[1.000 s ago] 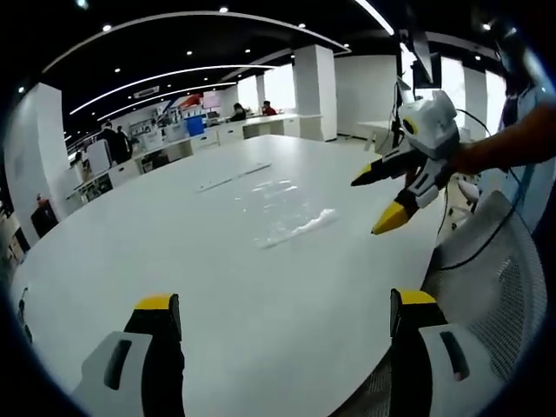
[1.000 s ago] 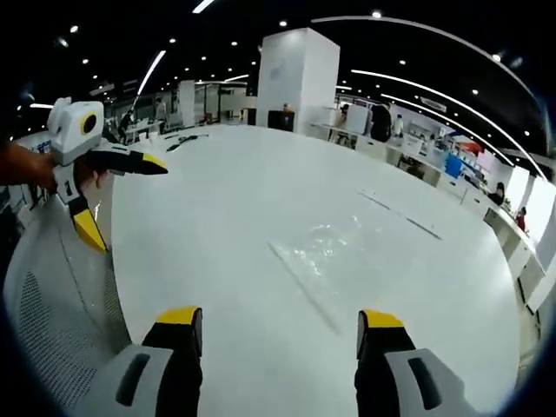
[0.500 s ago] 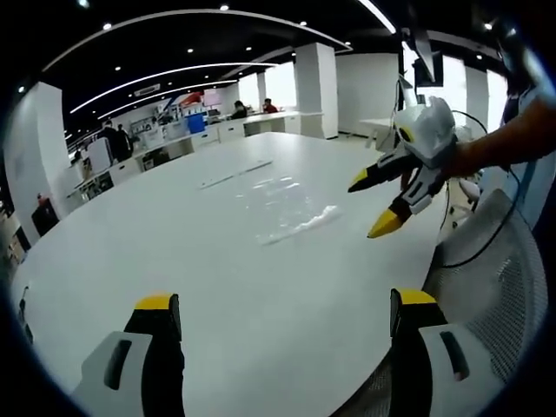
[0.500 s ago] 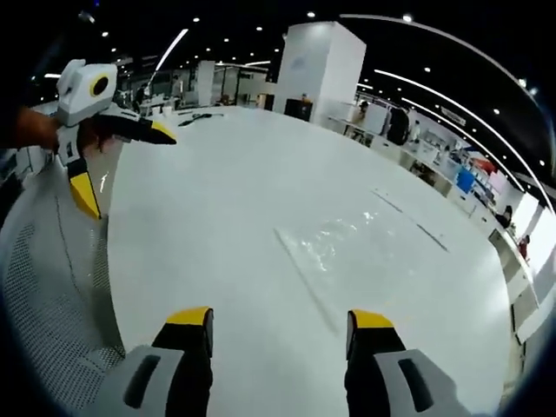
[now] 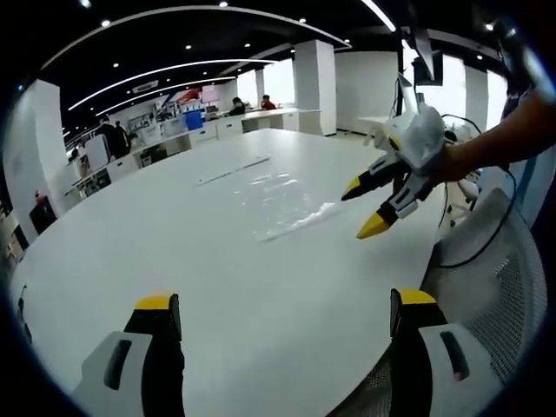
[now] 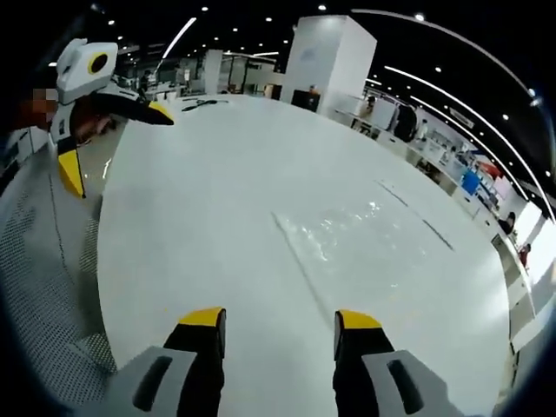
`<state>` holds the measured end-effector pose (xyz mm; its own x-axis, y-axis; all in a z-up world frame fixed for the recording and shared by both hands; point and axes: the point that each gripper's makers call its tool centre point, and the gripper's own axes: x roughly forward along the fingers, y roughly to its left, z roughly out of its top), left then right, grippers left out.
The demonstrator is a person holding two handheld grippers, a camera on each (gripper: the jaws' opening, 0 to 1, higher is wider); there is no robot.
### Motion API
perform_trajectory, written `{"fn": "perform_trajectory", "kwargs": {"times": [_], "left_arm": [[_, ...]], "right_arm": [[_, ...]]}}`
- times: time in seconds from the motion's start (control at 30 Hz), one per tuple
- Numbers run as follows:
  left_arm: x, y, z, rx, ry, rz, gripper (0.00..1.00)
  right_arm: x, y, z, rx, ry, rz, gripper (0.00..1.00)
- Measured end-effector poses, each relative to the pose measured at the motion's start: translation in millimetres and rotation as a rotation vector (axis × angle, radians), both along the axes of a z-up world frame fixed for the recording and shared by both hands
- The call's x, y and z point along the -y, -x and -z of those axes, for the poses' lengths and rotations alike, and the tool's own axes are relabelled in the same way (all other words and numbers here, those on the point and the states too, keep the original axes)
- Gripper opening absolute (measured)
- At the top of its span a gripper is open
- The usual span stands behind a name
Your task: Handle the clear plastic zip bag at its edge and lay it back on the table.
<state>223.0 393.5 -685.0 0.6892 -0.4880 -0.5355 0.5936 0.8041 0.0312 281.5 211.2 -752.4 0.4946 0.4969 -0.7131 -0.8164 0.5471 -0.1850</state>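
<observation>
On the white worktop [image 5: 174, 252] the zip bag [image 5: 282, 204] lies flat; our right tool [image 5: 365, 208], jaws parted, has moved nearer its edge, the left tool [image 5: 282, 326] open, unengaged.

You see a bright white table [image 5: 174, 226] under rows of ceiling spotlights [image 6: 415, 16], glare glinting off the clear plastic zip bag [image 5: 287, 195]; fisheye bending warps every edge.

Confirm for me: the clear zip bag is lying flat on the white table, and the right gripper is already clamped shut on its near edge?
Not quite. The clear zip bag does lie flat on the white table, but the right gripper is open and short of its edge, as the right gripper view shows.
</observation>
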Motion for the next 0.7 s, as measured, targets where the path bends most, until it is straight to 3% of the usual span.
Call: {"fn": "perform_trajectory", "kwargs": {"times": [0.37, 0.7], "left_arm": [[0.6, -1.4, 0.6, -0.006, -0.002, 0.001, 0.99], [-0.6, -3.3, 4.2, -0.021, -0.006, 0.006, 0.99]], "right_arm": [[1.4, -18.9, 0.9, 0.005, 0.031, -0.003, 0.41], [3.0, -30.1, 8.8, -0.047, 0.016, 0.036, 0.37]]}}
